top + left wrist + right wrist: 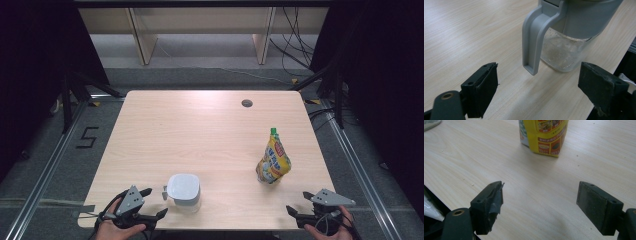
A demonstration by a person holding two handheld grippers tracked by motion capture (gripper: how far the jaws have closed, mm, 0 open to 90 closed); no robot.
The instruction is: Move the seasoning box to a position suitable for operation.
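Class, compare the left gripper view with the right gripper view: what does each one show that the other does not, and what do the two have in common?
Left gripper view alone: the grey handle of the jug, with its clear lower part, just ahead of the left gripper.

Right gripper view alone: the base of the yellow pouch, standing well ahead of the right gripper.

Shared: the pale wooden table, and two black jaws standing wide apart with nothing between them.

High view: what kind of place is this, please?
Probably a lab recording station: a bare wooden table between black curtains, a metal frame rail on grey carpet, loose cables behind.
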